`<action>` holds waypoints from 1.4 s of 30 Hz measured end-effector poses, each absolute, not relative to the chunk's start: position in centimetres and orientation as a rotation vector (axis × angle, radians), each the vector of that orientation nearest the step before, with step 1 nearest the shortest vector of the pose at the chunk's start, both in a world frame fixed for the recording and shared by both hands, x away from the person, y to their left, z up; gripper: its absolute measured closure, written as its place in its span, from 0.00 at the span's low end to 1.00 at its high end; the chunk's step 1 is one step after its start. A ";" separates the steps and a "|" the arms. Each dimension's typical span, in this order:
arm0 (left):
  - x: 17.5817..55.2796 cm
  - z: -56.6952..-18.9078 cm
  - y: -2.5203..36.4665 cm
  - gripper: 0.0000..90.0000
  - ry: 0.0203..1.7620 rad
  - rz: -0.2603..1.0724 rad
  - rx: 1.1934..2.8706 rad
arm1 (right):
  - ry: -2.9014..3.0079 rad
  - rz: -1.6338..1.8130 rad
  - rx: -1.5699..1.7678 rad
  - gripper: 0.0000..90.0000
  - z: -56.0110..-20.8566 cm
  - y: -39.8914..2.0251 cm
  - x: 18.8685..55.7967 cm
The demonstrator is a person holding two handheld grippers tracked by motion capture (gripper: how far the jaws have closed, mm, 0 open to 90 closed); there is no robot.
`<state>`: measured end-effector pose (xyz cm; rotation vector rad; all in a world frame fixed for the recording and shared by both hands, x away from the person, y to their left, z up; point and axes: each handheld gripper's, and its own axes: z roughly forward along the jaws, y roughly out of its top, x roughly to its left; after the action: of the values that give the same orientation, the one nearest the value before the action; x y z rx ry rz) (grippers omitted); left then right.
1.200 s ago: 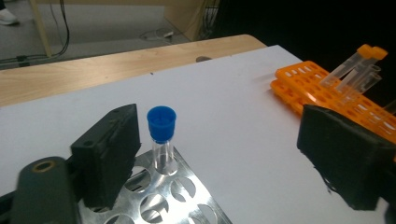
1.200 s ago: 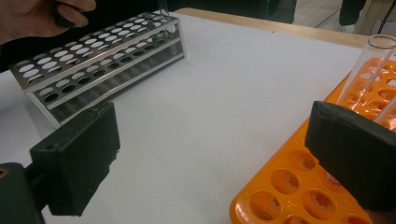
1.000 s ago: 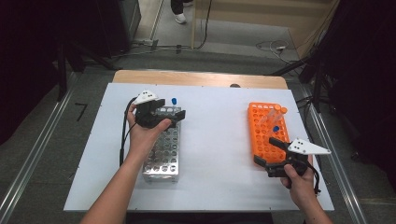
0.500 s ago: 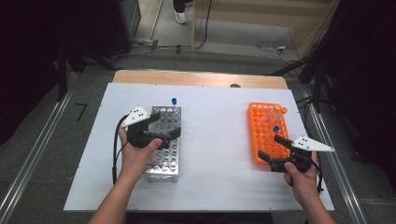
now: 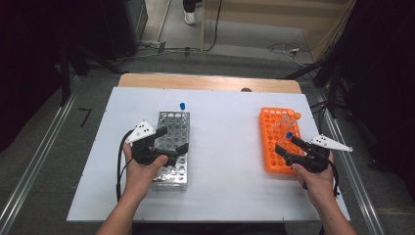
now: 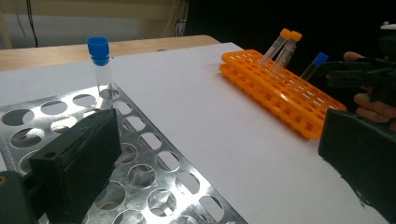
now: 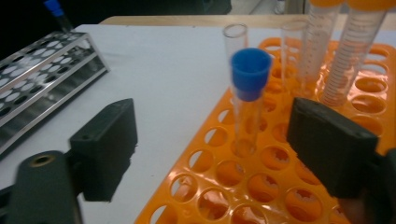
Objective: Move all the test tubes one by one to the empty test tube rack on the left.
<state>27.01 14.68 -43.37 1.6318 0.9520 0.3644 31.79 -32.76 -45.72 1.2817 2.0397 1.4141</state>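
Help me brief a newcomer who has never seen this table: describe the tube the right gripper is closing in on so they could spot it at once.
Start at the orange rack on the white table's right side. Standing in it, between the open jaws of the right gripper, which have just been closing, is a clear tube with a blue cap. Its neighbours there have orange caps or no cap.

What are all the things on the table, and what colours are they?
Metal tube rack: one, silver, left side of the white table.
Orange tube rack: one, right side.
Blue-capped tube: one, clear, standing at the metal rack's far end.
Blue-capped tube in the orange rack: one, clear, between the right tool's jaws, not yet pinched.
Orange-capped tubes: two, clear, leaning at the orange rack's far end.
Uncapped tubes: two, clear, in the orange rack.
Left tool: black, open over the metal rack.
Right tool: black, open.
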 end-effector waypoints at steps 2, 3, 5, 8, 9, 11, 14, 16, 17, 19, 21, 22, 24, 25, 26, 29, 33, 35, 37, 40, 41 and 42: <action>27.0 -43.4 14.7 0.00 0.953 0.364 1.629 | 2.038 1.384 1.320 0.29 -46.0 -32.7 32.4; 27.0 -43.4 14.7 0.00 0.952 0.364 1.627 | 2.041 1.380 1.328 0.33 -46.1 -32.7 32.7; 27.0 -43.3 14.7 0.00 0.952 0.363 1.628 | 2.050 1.341 1.365 0.41 -46.4 -32.5 33.1; 27.0 -43.3 14.6 0.00 0.950 0.364 1.630 | 2.069 1.301 1.394 0.51 -46.7 -32.1 33.5; 27.0 -43.3 14.6 0.00 0.951 0.365 1.630 | 2.075 1.281 1.400 0.53 -46.8 -32.0 33.5; 27.0 -43.3 14.7 0.00 0.951 0.366 1.626 | 2.074 1.245 1.411 0.57 -47.0 -31.8 33.7; 27.0 -43.3 14.7 0.00 0.951 0.366 1.626 | 2.055 1.219 1.418 0.62 -47.1 -31.4 33.9; 26.9 -43.3 14.6 0.00 0.952 0.364 1.628 | 2.056 1.163 1.397 0.67 -47.0 -30.8 33.9; 26.9 -43.3 14.6 0.00 0.952 0.366 1.627 | 2.055 1.145 1.393 0.70 -47.0 -30.6 33.9; 27.0 -43.4 14.6 0.00 0.956 0.366 1.627 | 2.032 1.122 1.403 0.76 -47.0 -30.4 33.8; 27.0 -43.4 14.5 0.00 0.955 0.365 1.628 | 2.010 1.113 1.417 0.81 -47.1 -30.4 33.7; 27.0 -43.4 14.5 0.00 0.954 0.366 1.631 | 2.008 1.110 1.412 0.82 -47.1 -30.4 33.7; 27.0 -43.4 14.4 0.00 0.950 0.364 1.633 | 2.011 1.107 1.404 0.82 -47.1 -30.3 33.6; 26.9 -43.4 14.4 0.00 0.950 0.363 1.633 | 2.009 1.105 1.402 0.82 -47.1 -30.4 33.5; 26.9 -43.4 14.4 0.00 0.949 0.362 1.633 | 2.004 1.110 1.402 0.82 -47.1 -30.4 33.5; 26.9 -43.3 14.4 0.00 0.945 0.367 1.630 | 1.987 1.137 1.389 0.82 -46.8 -30.6 33.4; 26.8 -42.9 14.6 0.00 0.943 0.375 1.614 | 1.949 1.178 1.333 0.82 -45.7 -30.8 32.9; 26.8 -42.7 14.6 0.00 0.935 0.379 1.615 | 1.933 1.196 1.298 0.83 -45.0 -30.8 32.5; 26.7 -42.6 14.4 0.00 0.931 0.380 1.616 | 1.926 1.224 1.276 0.83 -44.3 -30.8 32.3; 26.7 -42.3 14.1 0.00 0.920 0.384 1.620 | 1.939 1.258 1.256 0.83 -43.6 -30.5 32.2; 26.7 -42.2 14.0 0.00 0.918 0.389 1.618 | 1.946 1.271 1.244 0.83 -43.4 -30.3 32.1; 26.8 -42.1 13.8 0.00 0.913 0.389 1.620 | 1.952 1.283 1.230 0.83 -43.2 -30.1 32.1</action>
<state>26.75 13.83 -42.13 1.6196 0.9126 0.3893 32.12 -30.09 -43.24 1.2304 1.9523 1.2826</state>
